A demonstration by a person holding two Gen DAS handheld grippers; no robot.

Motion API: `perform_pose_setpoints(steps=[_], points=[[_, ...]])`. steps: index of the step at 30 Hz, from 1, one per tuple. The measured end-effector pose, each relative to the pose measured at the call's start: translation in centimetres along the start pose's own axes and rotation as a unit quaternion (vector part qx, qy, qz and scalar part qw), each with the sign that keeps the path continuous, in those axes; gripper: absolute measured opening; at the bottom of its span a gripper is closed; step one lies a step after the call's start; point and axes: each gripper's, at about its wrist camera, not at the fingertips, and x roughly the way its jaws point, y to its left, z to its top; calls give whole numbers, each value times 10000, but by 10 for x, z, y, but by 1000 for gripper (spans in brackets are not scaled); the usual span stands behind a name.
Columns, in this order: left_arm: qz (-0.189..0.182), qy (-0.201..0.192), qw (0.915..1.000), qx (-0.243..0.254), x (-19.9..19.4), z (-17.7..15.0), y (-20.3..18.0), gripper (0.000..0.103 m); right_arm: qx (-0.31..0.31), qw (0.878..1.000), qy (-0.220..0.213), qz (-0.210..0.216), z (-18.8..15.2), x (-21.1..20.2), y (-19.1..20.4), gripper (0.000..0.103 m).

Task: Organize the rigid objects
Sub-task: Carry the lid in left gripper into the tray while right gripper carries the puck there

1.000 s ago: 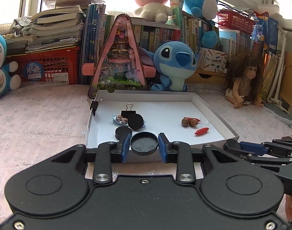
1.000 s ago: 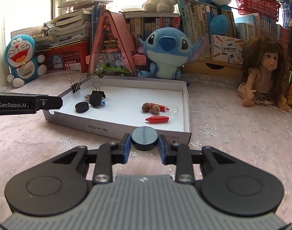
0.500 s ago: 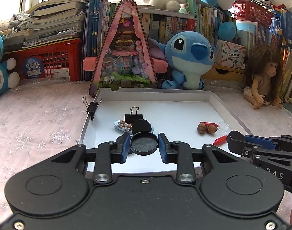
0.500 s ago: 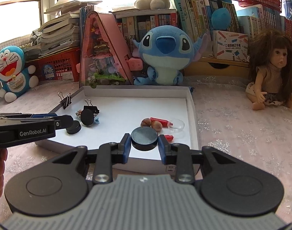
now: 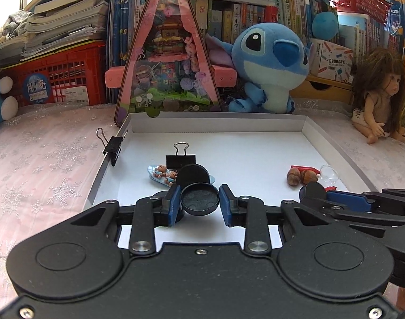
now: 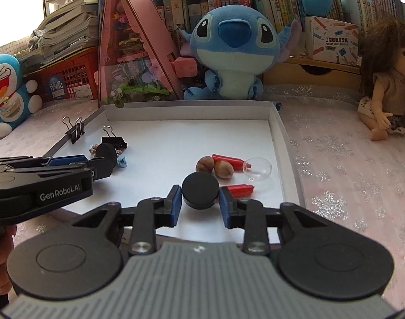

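Carried forward over the white tray [image 5: 332,143], left gripper [image 5: 200,204] pinching an open-faced black cap [image 5: 200,199], right gripper [image 6: 200,199] clamping a black disc [image 6: 200,190]; ready for setting down among items ahead.

Left tongs [image 5: 199,202] and right tongs [image 6: 200,195] both clamped, side by side, angled downward.

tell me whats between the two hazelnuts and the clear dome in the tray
A red stick lies between the hazelnuts and the clear dome, its far end reaching the dome; the right wrist view shows it best.
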Motion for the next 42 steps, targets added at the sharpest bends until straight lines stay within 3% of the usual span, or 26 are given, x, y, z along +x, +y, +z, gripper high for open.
perform_pose_setpoints(steps=[9, 14, 31, 33, 35, 37, 42], points=[[125, -61, 9998, 135, 26, 9, 3, 30, -132, 9999, 99, 24, 11, 23, 1, 35], [195, 80, 9997, -129, 51, 19, 12, 30, -276, 9995, 116, -39, 21, 39, 2, 35], [322, 56, 9995, 45, 50, 16, 9, 30, -264, 9996, 75, -111, 23, 41, 4, 36], [333, 61, 9994, 48, 49, 15, 9, 32, -248, 9996, 62, -115, 22, 41, 3, 42], [339, 72, 9994, 13, 48, 15, 10, 39, -197, 9997, 44, -102, 22, 39, 2, 42], [342, 85, 9994, -34, 47, 15, 11, 43, -149, 9998, 31, -98, 21, 38, 0, 54], [428, -19, 9990, 82, 40, 12, 8, 60, -113, 9998, -7, -140, 18, 34, -3, 56]])
